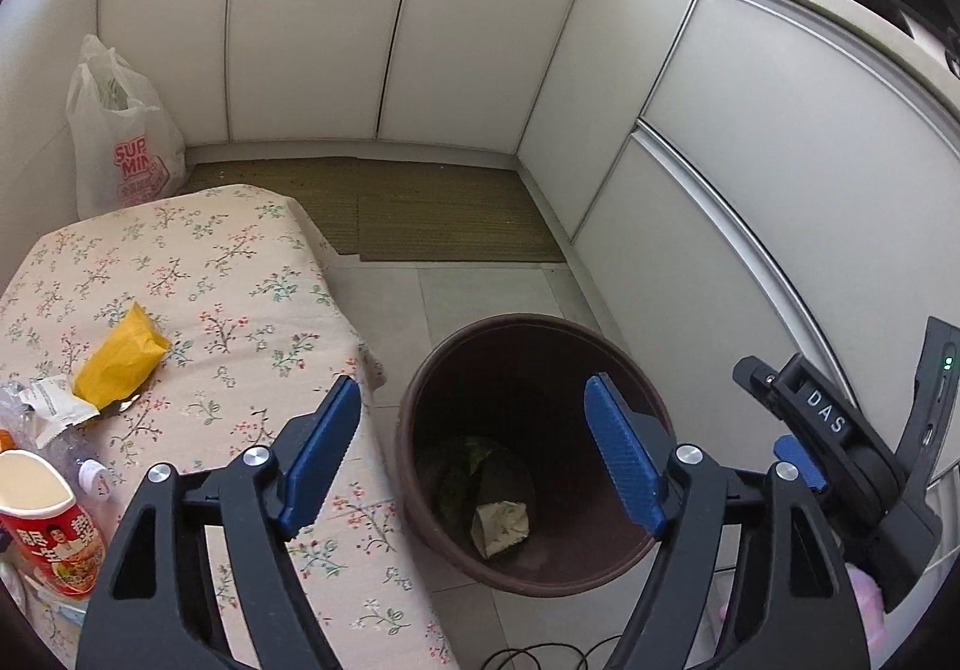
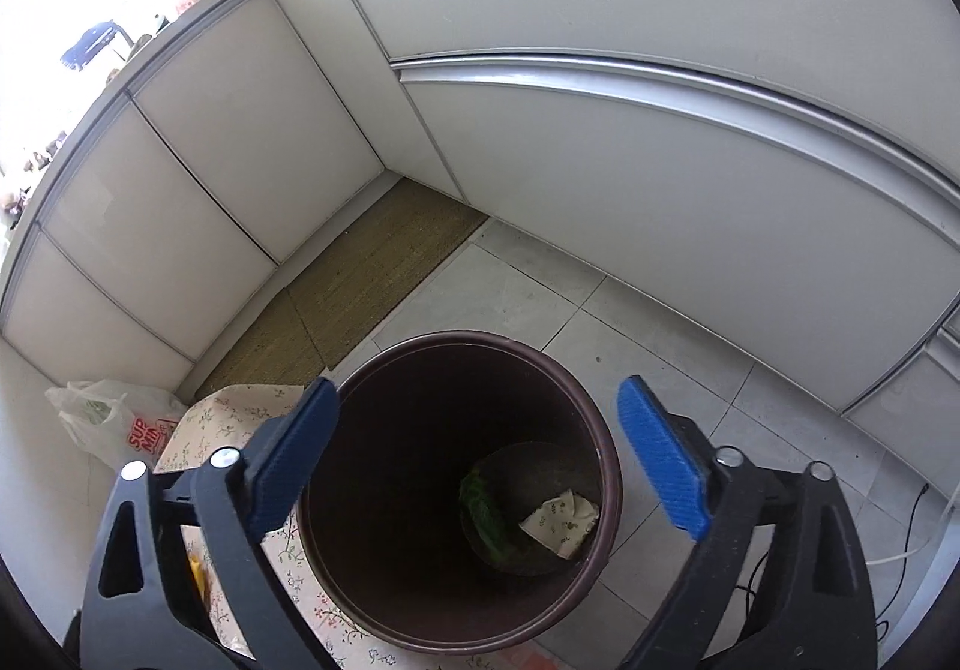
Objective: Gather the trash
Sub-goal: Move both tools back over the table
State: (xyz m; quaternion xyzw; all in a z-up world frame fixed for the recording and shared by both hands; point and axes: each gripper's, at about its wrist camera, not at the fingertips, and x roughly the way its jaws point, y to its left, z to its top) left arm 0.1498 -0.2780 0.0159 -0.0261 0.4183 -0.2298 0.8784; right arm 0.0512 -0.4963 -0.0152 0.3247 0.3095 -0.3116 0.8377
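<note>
Right now both claws are wide apart and hold nothing. The left gripper (image 1: 474, 454) hangs over the edge of the table (image 1: 252, 274) and the brown bin (image 1: 414, 400), with its blue pads (image 1: 624, 454) spread out. The right gripper (image 2: 480, 460) hangs right over the same bin (image 2: 606, 448), and part of it shows beside the left one, with the letters "DAS" on its black body.

Down in the bin lie two bits of trash: a crumpled paper (image 2: 561, 523) with small flowers on it, and something green (image 2: 483, 508) just beside it, maybe a leaf or a wrapper, hard to tell in the dark.

On the table, which has a flowered cloth, more trash waits at the left. Nearest is a red and white cup (image 1: 45, 520) with printed characters too bent to read well. Beside it lies a clear plastic bottle (image 1: 72, 454) with a white cap, then a torn white wrapper (image 1: 54, 406), and a yellow bag (image 1: 120, 358) touching it.

Nothing blocks the mouth of the bin. A thin black cable (image 1: 540, 655) curls on the floor tiles near it.

Farther off, a woven mat (image 1: 432, 208) lies on the floor by the white cupboards (image 1: 312, 22). A white plastic bag (image 1: 120, 142) stands in the corner behind the table, with red letters "SUP" and "MIN" showing.
</note>
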